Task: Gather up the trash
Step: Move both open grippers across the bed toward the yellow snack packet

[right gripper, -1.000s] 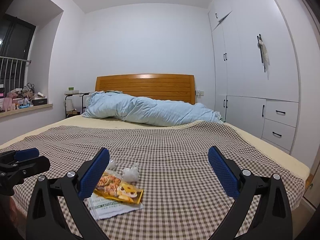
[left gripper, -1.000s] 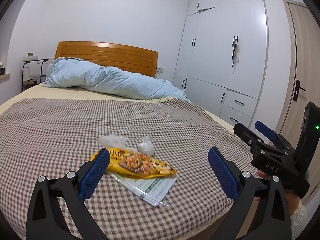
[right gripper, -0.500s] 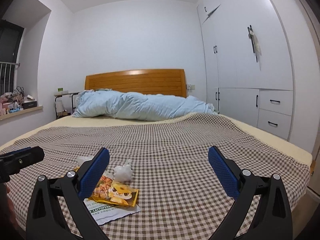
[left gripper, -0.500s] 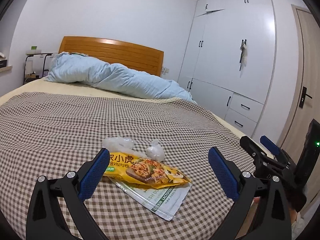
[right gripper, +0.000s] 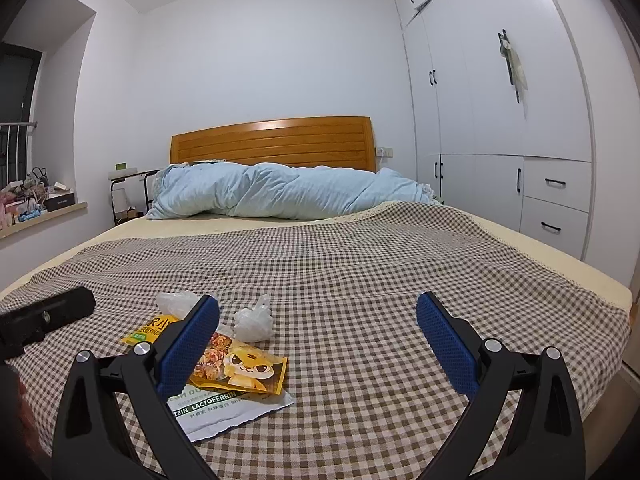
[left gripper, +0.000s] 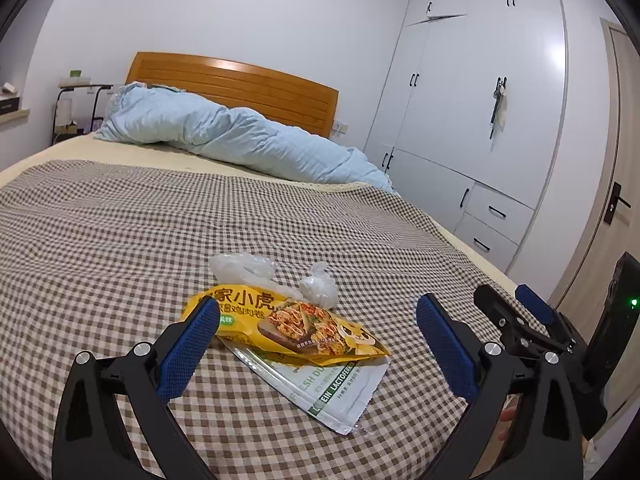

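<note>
A yellow snack packet [left gripper: 288, 322] [right gripper: 236, 364] lies on the checked bedspread, on top of a white pouch with green print [left gripper: 336, 388] [right gripper: 224, 408]. Behind them sit a crumpled clear wrapper [left gripper: 242, 266] [right gripper: 176, 304] and a small knotted plastic ball [left gripper: 320, 286] [right gripper: 254, 322]. My left gripper [left gripper: 316, 344] hangs open just above the packet, nothing between its blue pads. My right gripper [right gripper: 318, 344] is open too, to the right of the trash, its left finger in front of the packet. In the left wrist view the right gripper [left gripper: 524, 312] shows at the right edge.
The bed [right gripper: 400, 280] carries a rolled pale-blue duvet [right gripper: 280, 192] by the wooden headboard [right gripper: 272, 142]. White wardrobes [left gripper: 480, 120] and a door [left gripper: 616, 200] stand to the right. A windowsill with clutter [right gripper: 32, 200] and a side table [right gripper: 124, 188] are at the left.
Both grippers have moved forward and lower toward the trash; the packets appear larger and nearer. Both stay open and nothing has been picked up.
</note>
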Motion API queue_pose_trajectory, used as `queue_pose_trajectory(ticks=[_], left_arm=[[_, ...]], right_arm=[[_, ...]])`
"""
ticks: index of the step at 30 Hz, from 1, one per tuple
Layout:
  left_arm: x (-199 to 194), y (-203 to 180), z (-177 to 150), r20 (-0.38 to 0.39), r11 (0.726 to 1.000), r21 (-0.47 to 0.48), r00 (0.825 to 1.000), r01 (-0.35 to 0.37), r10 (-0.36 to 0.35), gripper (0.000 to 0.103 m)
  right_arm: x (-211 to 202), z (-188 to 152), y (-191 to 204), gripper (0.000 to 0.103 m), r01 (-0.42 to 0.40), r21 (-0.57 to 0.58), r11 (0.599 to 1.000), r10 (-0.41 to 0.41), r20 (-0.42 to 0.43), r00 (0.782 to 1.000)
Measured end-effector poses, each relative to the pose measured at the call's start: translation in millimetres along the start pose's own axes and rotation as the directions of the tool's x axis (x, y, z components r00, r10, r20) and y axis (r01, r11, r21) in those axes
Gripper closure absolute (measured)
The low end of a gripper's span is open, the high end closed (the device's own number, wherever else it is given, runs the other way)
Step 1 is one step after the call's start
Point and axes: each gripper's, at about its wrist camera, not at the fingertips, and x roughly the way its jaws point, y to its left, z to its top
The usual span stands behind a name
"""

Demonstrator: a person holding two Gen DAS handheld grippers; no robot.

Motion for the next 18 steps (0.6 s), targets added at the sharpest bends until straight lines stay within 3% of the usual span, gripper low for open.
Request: queue_pose_trajectory(ticks=[8,18], left_arm=[[14.3,3.6,-2.2,-0.034,0.998,-0.023,0.998,0.056,-0.057,0.008],[16.2,8.1,-4.6,-0.032,0.996,-0.052,0.997,0.072,-0.074,0.008]], right_arm=[[7.4,-2.8,-4.9,0.008,0.024,0.021,0.999,-0.024,-0.005,1.0],[11.6,-8.8,-2.8,0.008,0.024,0.008,1.0,-0.024,-0.038,0.999]])
